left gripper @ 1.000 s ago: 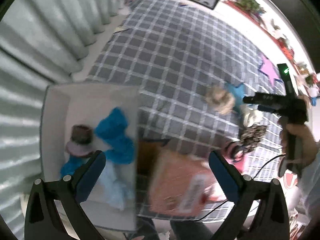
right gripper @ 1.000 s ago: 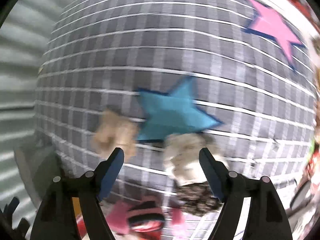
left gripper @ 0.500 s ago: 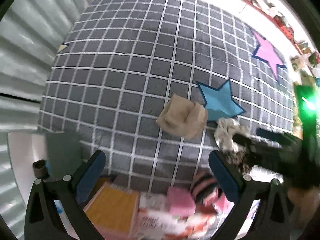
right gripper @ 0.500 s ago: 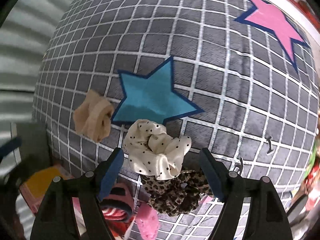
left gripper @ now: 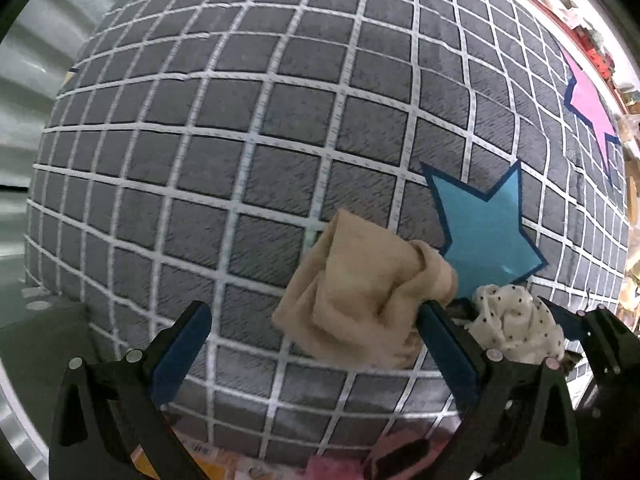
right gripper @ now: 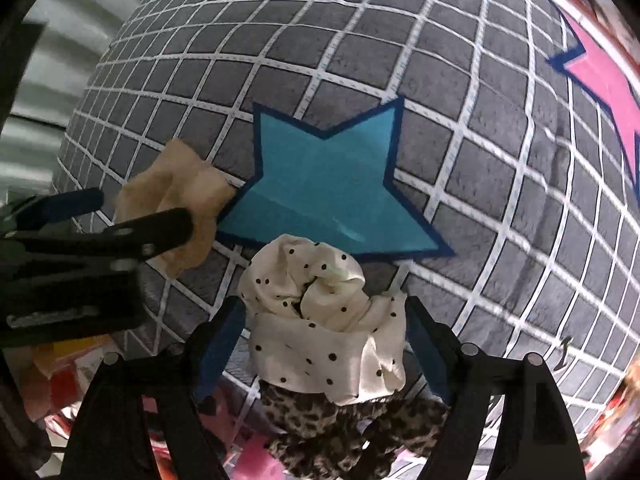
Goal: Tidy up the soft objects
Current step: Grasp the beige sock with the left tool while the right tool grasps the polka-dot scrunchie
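A crumpled beige cloth [left gripper: 360, 296] lies on the grey checked mat [left gripper: 240, 168], just left of a blue star [left gripper: 484, 236]. My left gripper [left gripper: 316, 340] points down over the cloth and is open, the cloth sitting against its right finger [left gripper: 444, 344]. A white scrunchie with black dots [right gripper: 320, 320] rests at the star's lower point, partly on a leopard-print scrunchie [right gripper: 340, 428]. My right gripper [right gripper: 324, 344] straddles the white scrunchie, jaws opening, pads at its sides and not squeezing it. In the right wrist view my left gripper [right gripper: 146, 210] reaches in over the beige cloth [right gripper: 176, 196].
A pink star [right gripper: 600, 80] marks the mat at the far right. Pink soft items [left gripper: 400, 452] and an orange packet [left gripper: 224, 460] lie at the mat's near edge. A grey pleated curtain [left gripper: 36, 80] runs along the left. Cluttered shelves [left gripper: 592, 40] line the far right.
My left gripper left the white box with blue items, crossed onto the mat and dropped to the beige cloth. My right gripper sank around the white dotted scrunchie.
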Available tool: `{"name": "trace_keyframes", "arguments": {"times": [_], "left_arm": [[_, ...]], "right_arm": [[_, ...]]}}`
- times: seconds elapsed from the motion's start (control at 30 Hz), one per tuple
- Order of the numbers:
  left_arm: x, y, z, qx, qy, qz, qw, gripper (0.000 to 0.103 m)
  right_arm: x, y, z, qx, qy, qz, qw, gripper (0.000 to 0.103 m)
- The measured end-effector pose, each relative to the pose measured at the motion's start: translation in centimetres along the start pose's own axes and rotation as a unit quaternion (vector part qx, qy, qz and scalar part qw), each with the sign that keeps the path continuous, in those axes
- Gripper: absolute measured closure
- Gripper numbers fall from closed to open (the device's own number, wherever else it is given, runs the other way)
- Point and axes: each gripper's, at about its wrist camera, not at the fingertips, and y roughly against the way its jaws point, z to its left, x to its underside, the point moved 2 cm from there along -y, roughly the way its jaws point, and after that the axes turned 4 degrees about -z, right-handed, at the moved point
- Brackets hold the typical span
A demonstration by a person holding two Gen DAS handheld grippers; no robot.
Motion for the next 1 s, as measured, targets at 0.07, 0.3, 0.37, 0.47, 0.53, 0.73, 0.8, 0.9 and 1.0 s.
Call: {"name": "trace_keyframes", "arguments": {"times": [0.07,0.3,0.37,0.47,0.53,0.73,0.8,0.9,1.0], "left_arm": [[0.0,-0.4,-0.4,-0.001,-0.006,0.001,1.0000,0.000],[0.8,-2.1,-1.7,0.004,-0.021,0.018,0.9996,0.000],[1.1,-2.4,-1.9,0.003,-0.019,0.017,0.9997,0.000],[1.2,-2.7,-2.4,0.000,-0.021,0.017,0.9996,0.000],[0.5,-3.0,-3.7,-0.003,-0.025,0.024,0.9994,0.000],[-0.6,-3.3,-8.5,-0.008,-0.062,0.030,0.9976,0.017],[-0.6,-2.9,-9.4,-0.007,-0.072,0.026,0.9971,0.044],[-0.4,-2.0,-10.7,0.006,-0.097,0.028,0.9949,0.079],[0.0,-0.8,-11.3,0.004,-0.099,0.022,0.9948,0.080]], "right_arm": [[0.0,-0.4,0.6,0.015,0.014,-0.002,1.000,0.022],[1.0,-1.6,2.0,0.010,0.003,0.009,1.000,0.000],[1.0,-1.8,2.1,0.005,-0.008,0.003,1.000,0.000],[1.0,-2.0,2.3,0.003,-0.014,0.004,1.000,0.000],[0.8,-2.0,2.3,0.003,-0.017,0.005,1.000,0.001],[0.2,-0.4,1.1,0.033,-0.021,-0.001,0.999,0.052],[0.1,-0.1,0.6,0.028,-0.027,-0.001,0.999,0.063],[-0.2,0.6,-0.6,0.016,-0.057,-0.007,0.998,0.064],[-0.7,2.0,-1.4,0.003,-0.075,-0.021,0.997,0.064]]}}
